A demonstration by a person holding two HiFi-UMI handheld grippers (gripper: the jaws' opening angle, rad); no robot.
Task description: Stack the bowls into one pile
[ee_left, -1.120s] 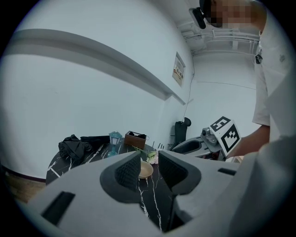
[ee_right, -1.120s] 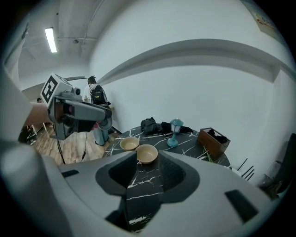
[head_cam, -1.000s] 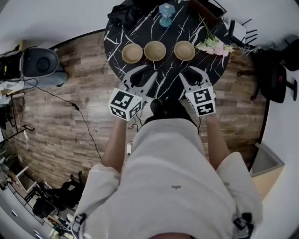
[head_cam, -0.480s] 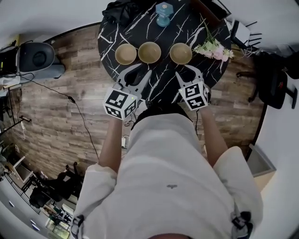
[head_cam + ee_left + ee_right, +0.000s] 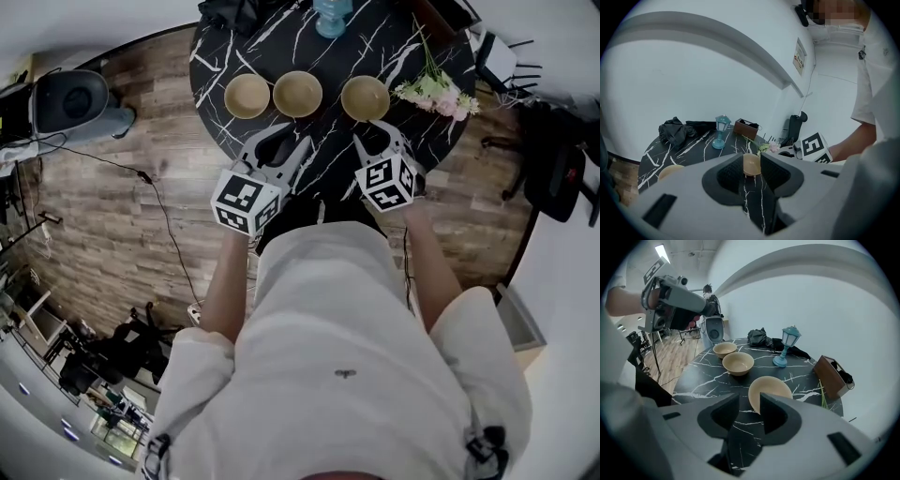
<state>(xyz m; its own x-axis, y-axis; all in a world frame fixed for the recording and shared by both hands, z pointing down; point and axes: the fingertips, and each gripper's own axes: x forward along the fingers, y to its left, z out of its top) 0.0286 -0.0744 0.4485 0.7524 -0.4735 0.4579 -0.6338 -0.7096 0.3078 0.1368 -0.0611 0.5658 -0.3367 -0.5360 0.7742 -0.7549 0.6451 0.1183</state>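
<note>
Three tan bowls stand in a row on the black marble table (image 5: 328,155): the left bowl (image 5: 247,96), the middle bowl (image 5: 297,93) and the right bowl (image 5: 365,97). My left gripper (image 5: 284,141) is open and empty, short of the left and middle bowls; the middle bowl (image 5: 751,161) shows through its gap. My right gripper (image 5: 375,134) is open, its jaws have just closed a little, and nothing is between them. In the right gripper view the right bowl (image 5: 769,391) lies just beyond my right gripper (image 5: 749,409). The other two bowls (image 5: 738,363) stand farther left.
A blue lantern (image 5: 786,347), a brown box (image 5: 832,377) and dark cloth (image 5: 672,131) sit at the table's far side. Flowers (image 5: 431,92) lie at the table's right edge. Wood floor, cables and a grey bin (image 5: 75,103) are to the left.
Both grippers have sunk and come closer to the row of bowls. The right gripper's tips now sit just before the right bowl. The bowls have not moved.
</note>
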